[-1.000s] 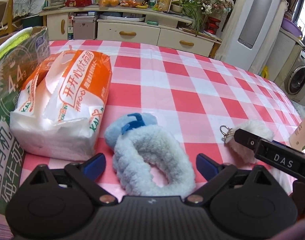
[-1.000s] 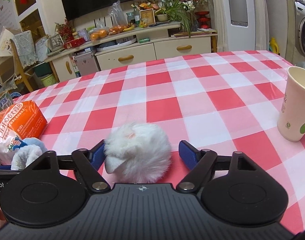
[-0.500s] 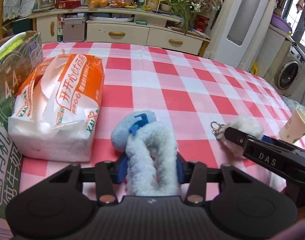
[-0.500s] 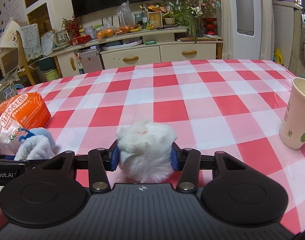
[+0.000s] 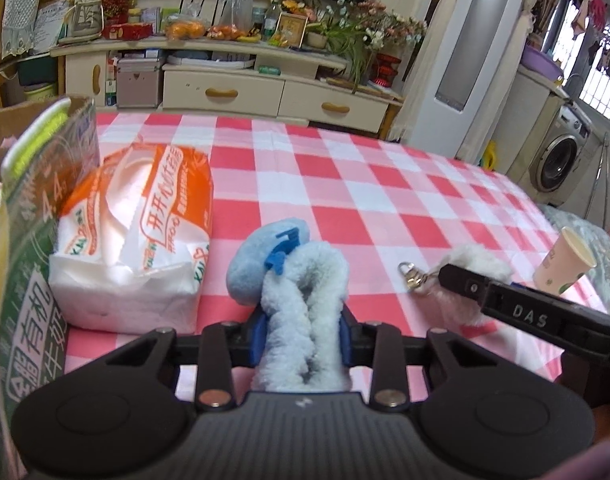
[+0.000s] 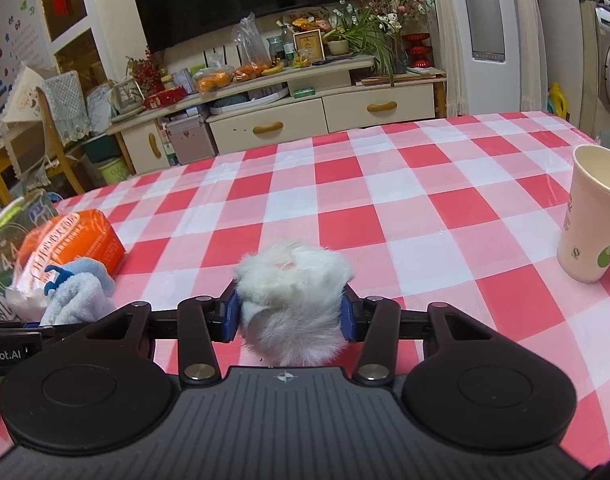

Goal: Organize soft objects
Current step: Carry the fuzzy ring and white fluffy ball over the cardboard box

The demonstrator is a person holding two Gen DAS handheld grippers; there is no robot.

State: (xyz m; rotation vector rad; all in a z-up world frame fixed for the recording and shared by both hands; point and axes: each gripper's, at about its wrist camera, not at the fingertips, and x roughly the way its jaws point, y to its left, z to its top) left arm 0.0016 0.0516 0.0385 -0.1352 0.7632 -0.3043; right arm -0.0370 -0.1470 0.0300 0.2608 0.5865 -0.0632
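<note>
A: Daylight enters by the barred window (image 5: 603, 92), beyond the white front-loading washing machine (image 5: 561, 162); the room is evenly bright.

B: Fisheye bends the edges, and the green printed carton (image 5: 29, 248) blurs.

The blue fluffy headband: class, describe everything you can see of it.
The blue fluffy headband is a pale blue loop of plush fleece, squeezed narrow between the blue pads of the left hand-held gripper, whose jaws have just been closing. A smooth padded blue piece with a darker blue bow sits at its far end, near the tissue pack.
</note>
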